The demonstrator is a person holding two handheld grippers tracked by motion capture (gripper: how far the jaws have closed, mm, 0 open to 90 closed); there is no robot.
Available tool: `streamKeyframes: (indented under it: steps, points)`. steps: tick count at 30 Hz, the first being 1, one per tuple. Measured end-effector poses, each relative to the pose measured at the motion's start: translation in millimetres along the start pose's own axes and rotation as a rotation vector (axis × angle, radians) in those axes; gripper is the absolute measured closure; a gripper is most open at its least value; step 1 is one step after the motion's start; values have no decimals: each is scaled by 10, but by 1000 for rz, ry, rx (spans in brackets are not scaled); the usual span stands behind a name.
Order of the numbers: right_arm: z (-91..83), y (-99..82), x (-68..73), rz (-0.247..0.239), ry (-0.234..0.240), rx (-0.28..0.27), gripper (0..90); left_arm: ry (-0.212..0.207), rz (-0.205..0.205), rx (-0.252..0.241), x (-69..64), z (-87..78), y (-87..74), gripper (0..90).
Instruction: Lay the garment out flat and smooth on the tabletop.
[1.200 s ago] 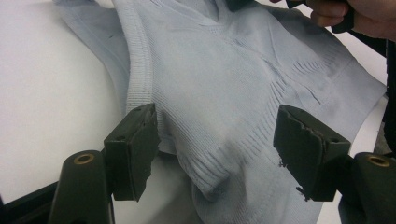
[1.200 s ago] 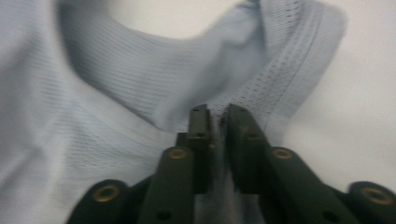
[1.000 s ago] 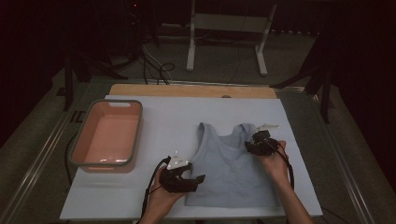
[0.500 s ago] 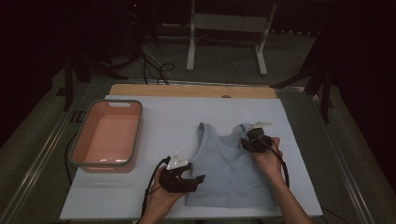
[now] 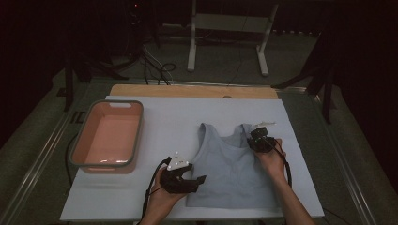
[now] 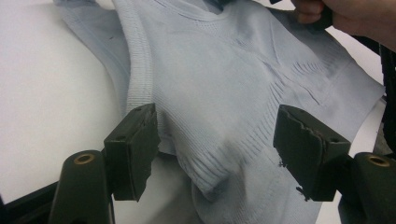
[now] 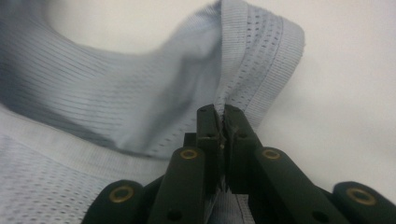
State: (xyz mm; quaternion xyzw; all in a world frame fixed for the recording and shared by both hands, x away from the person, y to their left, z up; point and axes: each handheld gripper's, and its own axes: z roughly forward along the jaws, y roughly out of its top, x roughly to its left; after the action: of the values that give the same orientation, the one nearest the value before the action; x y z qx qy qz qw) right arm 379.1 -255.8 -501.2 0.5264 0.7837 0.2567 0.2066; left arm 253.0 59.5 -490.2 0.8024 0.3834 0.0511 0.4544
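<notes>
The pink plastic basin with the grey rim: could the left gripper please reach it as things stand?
Probably yes: the left gripper, open and holding nothing, has bare white table between it and the pink plastic basin.

Top: pale blue-grey ribbed knit, sleeveless, lying flat, straps pointing away from person. Its strap end is pinched in right gripper, fabric bunched there. Hem corner lies between left gripper jaws, slightly puckered, not clamped.
</notes>
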Motion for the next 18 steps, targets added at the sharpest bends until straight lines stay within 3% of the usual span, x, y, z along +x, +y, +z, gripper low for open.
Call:
streamKeyframes:
  steps: [6, 9, 12, 16, 18]
  points:
    - [-58, 56, 44, 21, 115, -51, 870, -2, 3, 2, -9, 7, -2, 317]
    - [-27, 74, 72, 22, 135, -43, 869, -1, 0, -2, -5, -1, -1, 317]
    - [45, 58, 67, 26, 125, -6, 865, 1, 1, -6, 0, -10, -1, 317]
    - [119, 27, 29, 18, 60, 41, 851, 3, 1, -6, 10, -16, 0, 317]
    - [121, 27, 31, 5, 31, 51, 778, 4, 0, -7, 13, -16, 1, 316]
